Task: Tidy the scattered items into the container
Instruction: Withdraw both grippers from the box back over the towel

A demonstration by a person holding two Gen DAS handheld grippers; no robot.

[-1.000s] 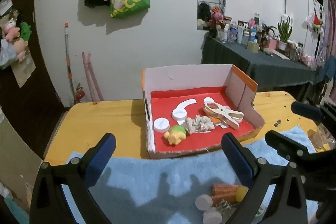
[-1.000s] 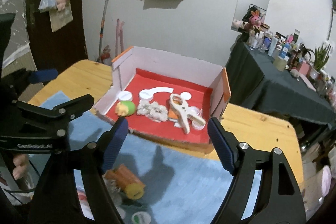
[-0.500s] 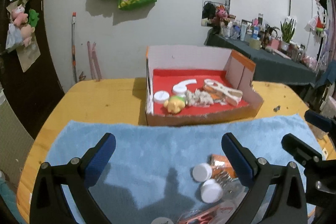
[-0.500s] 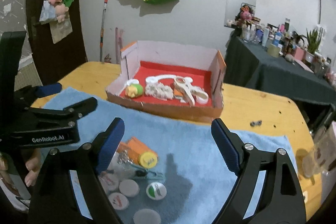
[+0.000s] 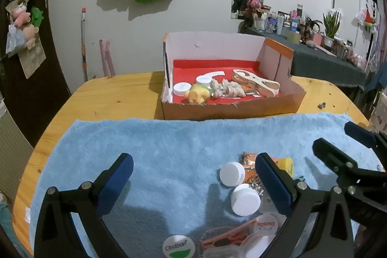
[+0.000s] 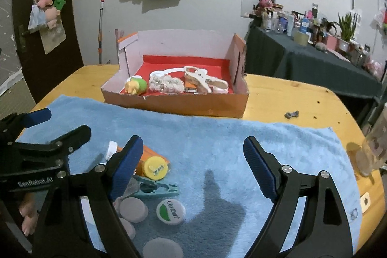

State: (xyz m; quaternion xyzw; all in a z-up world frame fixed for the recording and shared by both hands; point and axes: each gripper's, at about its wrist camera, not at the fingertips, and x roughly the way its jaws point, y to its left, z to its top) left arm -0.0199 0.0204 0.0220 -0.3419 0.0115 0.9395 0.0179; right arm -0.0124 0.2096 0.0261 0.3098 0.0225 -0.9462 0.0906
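Observation:
Open cardboard box (image 5: pixel 232 109) with a red floor stands at the towel's far edge, holding a large white clip, a yellow-green toy, caps and a scrunchie. My left gripper (image 5: pixel 193 175) hangs open over the blue towel (image 5: pixel 157 149), with white caps (image 5: pixel 232 173) and an orange tube (image 5: pixel 285 165) just right of it. My right gripper (image 6: pixel 193 161) is open too, nothing between its fingers. Left of it lie the yellow-capped orange tube (image 6: pixel 154 167), a teal peg (image 6: pixel 154 189), a Cestbon cap (image 6: pixel 170 208) and grey caps (image 6: pixel 133 209).
The towel covers the near half of a wooden table (image 5: pixel 108 98). A small metal piece (image 6: pixel 291 114) lies on bare wood at the right and a clear jar (image 6: pixel 373 149) stands at the right edge. A dark-clothed side table (image 6: pixel 302 64) with bottles is behind.
Both grippers have come down and back from the box toward the towel. The scattered caps, tube and peg now sit close under them. The right jaws spread slightly wider.

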